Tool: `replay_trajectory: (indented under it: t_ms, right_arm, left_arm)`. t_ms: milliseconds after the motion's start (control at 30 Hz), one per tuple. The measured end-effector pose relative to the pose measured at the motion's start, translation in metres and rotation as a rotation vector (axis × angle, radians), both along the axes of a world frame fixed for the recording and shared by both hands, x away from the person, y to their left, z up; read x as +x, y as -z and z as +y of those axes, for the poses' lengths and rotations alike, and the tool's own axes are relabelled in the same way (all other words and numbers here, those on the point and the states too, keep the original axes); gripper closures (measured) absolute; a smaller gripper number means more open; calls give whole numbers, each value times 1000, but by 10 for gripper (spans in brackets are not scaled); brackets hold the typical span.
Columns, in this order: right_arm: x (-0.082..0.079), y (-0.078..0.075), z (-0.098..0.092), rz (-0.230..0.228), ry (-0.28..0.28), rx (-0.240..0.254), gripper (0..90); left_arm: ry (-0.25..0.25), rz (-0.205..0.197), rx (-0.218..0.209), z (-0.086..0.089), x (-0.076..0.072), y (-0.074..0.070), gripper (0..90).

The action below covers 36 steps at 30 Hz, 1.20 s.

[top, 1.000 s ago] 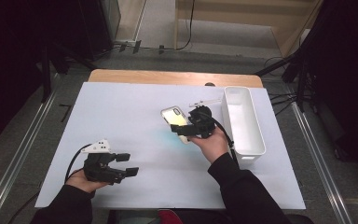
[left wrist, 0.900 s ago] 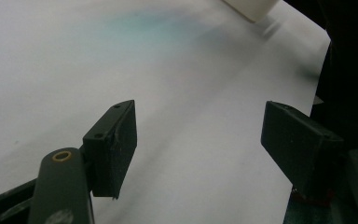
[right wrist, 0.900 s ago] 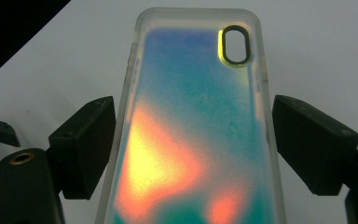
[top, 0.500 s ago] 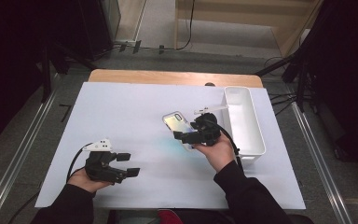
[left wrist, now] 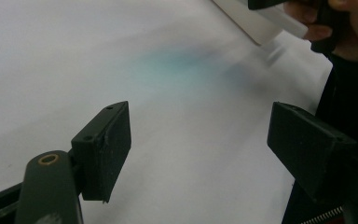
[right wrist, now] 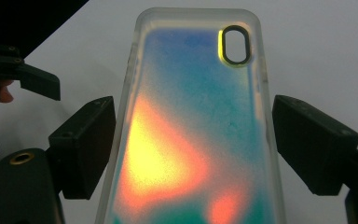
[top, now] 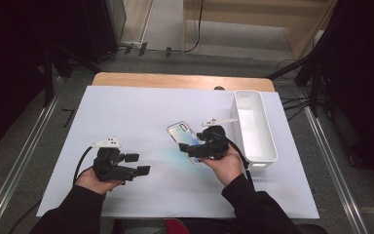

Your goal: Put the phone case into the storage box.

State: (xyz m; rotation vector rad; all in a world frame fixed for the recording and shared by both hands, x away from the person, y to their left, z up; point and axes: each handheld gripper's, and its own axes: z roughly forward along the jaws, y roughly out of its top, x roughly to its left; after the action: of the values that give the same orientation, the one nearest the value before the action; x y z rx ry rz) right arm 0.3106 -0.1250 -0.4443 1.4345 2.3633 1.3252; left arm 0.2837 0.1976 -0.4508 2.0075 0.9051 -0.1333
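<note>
A translucent phone case with blue, orange and yellow tints hangs tilted just above the white table sheet, casting a bluish glow on it. My right gripper is shut on its long sides; in the right gripper view the case sits between both pads, camera cut-out at the far end. My left gripper rests low at the front left. Its jaws have just been opening and stand wide with only bare sheet between them. The case's edge shows far off in the left gripper view.
A long white bin stands along the sheet's right side, just right of my right hand. A wooden table edge shows behind the sheet. Metal rails run down both sides of the table, and cables trail on the floor behind it.
My right hand has drawn the phone case a little nearer to the person. The left gripper has stayed in place, with its jaws slightly wider.
</note>
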Motion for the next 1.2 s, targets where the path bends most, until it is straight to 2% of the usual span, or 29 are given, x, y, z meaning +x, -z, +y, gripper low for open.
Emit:
replay_trajectory:
  t_ms: [233,467,633,667,900,1000,1200]
  right_arm:
    - [-5,6,9,-2,-7,6,151]
    - [-8,6,13,-26,-4,10,151]
    - [-10,9,15,-23,0,19,151]
    - [-11,10,16,-25,3,19,151]
    - [-15,15,21,-31,17,23,151]
    - [-17,16,23,-36,19,10,151]
    - [-21,17,24,-36,30,11,151]
  left_arm:
    - [-44,21,-18,-6,9,-6,214]
    - [-62,14,4,-13,17,-11,215]
    - [-71,7,29,-17,20,-13,232]
    - [-67,9,38,-17,21,-14,232]
    - [-77,24,36,-21,27,-18,232]
    - [-91,19,57,-23,29,-20,232]
    - [-91,41,59,-28,33,-25,232]
